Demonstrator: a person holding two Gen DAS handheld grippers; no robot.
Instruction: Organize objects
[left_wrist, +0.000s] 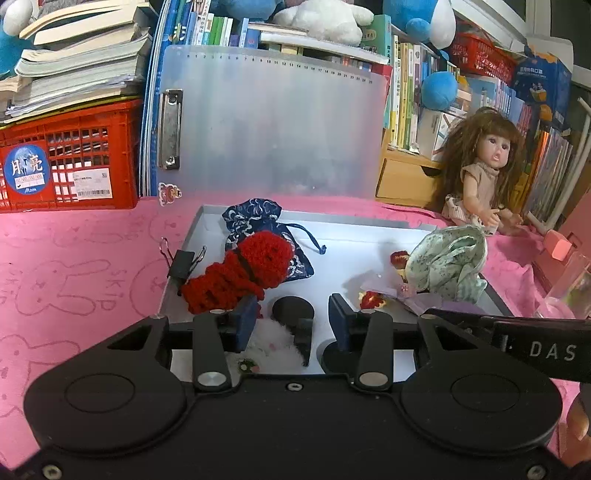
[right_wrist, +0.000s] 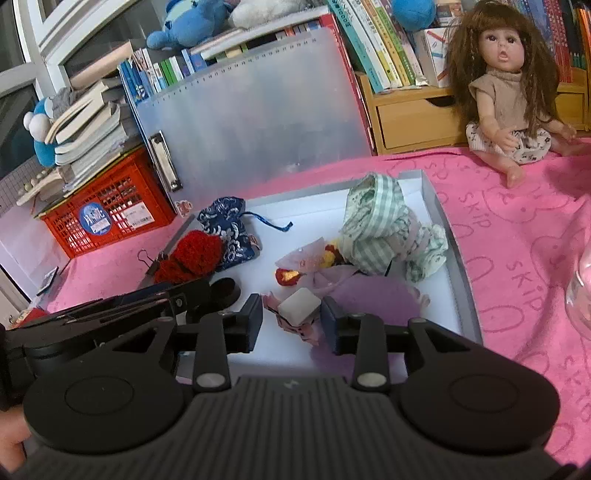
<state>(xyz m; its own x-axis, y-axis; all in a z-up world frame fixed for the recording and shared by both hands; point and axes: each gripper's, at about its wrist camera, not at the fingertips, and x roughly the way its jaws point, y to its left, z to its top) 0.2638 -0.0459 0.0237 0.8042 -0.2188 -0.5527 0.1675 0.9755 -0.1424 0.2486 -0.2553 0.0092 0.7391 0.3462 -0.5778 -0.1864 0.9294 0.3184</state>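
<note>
Shallow grey tray (right_wrist: 448, 236) on the pink-covered counter (right_wrist: 517, 258), taken as landmark. The left gripper (left_wrist: 291, 321) hangs over the tray's near edge, fingers (left_wrist: 245, 325) apart, a black round object (left_wrist: 293, 308) and a white fluffy item (left_wrist: 273, 345) between them, neither visibly pressed. The right gripper (right_wrist: 291, 317) brackets a small white block (right_wrist: 299, 305) near the tray's front; its fingers stand apart, clear of the block. Red knitted piece (left_wrist: 236, 275) and blue pouch (left_wrist: 258, 221) lie at the tray's left, green cloth (right_wrist: 384, 229) at its right. Risk: closing off-centre would likely squeeze the block out sideways or snag the pink wrapping beneath it; the adjacent grippers could collide.
</note>
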